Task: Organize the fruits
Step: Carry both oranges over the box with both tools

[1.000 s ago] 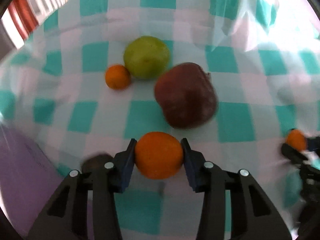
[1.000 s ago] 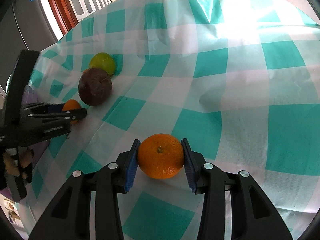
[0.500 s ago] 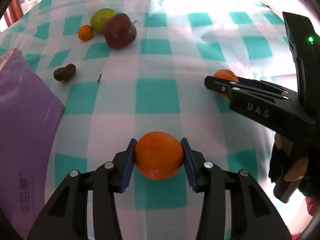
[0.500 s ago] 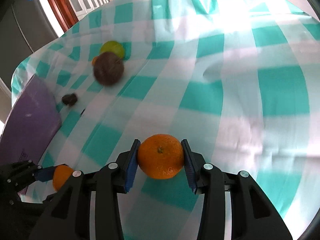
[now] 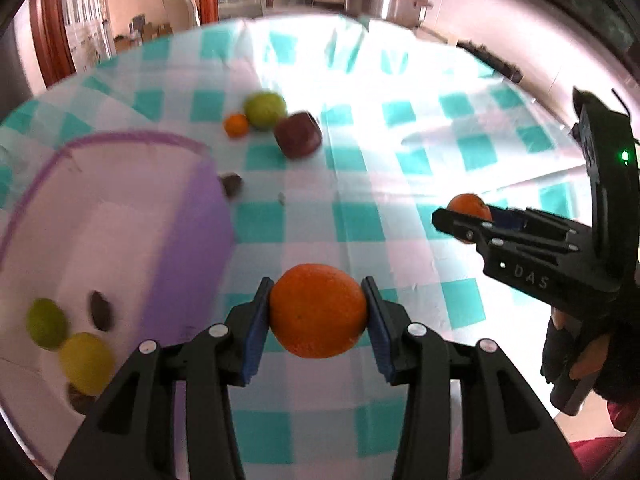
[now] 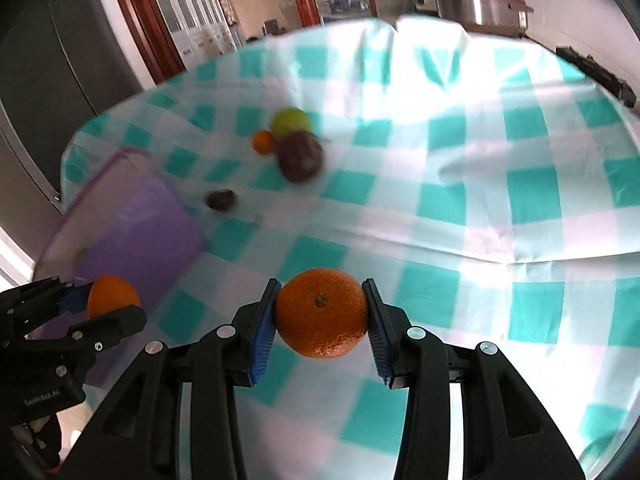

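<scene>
My left gripper (image 5: 318, 320) is shut on an orange (image 5: 318, 316), held above the checked cloth near the purple box (image 5: 176, 240). My right gripper (image 6: 322, 314) is shut on another orange (image 6: 322, 312), held above the cloth. Each gripper shows in the other's view: the right one (image 5: 470, 216) at right, the left one (image 6: 108, 308) at lower left. On the cloth farther back lie a green apple (image 5: 265, 110), a small orange (image 5: 236, 125), a dark red apple (image 5: 298, 135) and a small dark fruit (image 5: 232, 185).
The purple box's white inside holds a green fruit (image 5: 46, 323), a yellow fruit (image 5: 86, 362) and dark small fruits (image 5: 100, 316). The teal-and-white checked cloth (image 6: 480, 200) is wrinkled at right. A dark fridge (image 6: 44, 80) and a steel cooker (image 6: 480, 4) stand beyond the table.
Both grippers have pulled back and up from the fruit pile, each still holding its orange. The left one has moved beside the purple box, whose inside now shows.
</scene>
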The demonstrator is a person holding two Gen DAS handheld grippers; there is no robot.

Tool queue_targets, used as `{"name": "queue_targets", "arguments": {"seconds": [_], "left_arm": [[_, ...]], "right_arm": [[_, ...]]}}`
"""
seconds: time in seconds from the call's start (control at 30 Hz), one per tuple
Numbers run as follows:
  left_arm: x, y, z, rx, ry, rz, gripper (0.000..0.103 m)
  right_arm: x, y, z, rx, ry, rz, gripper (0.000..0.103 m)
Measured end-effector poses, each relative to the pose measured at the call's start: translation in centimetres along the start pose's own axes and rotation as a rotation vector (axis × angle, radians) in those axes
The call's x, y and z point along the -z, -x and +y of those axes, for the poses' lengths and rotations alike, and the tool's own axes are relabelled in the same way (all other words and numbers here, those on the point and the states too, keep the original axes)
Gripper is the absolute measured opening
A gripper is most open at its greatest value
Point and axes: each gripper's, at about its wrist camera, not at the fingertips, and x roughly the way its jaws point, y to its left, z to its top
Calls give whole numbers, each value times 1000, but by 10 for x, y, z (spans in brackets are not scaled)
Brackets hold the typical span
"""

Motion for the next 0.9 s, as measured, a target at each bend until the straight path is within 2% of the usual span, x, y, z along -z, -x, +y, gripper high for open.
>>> {"name": "queue_targets", "arguments": {"seconds": [0.1, 0.3, 0.5, 0.67, 0.9], "left_arm": [[-2, 29, 22, -6, 4, -54, 45], [-9, 96, 85, -45, 36, -192, 45], [3, 153, 144, -88, 68, -280, 45], [19, 173, 191, -119, 132, -307, 45], [40, 190, 226, -155, 131, -357, 45]], "right_arm": [[-3, 17, 35, -31, -1, -27, 41], [-16, 43, 111, -81, 99, -94, 41], [-28, 63, 167, -110, 144, -144, 41], [-29, 60, 208, -123, 182, -145, 41], [-38, 78, 255, -131, 328, -218, 41]]}}
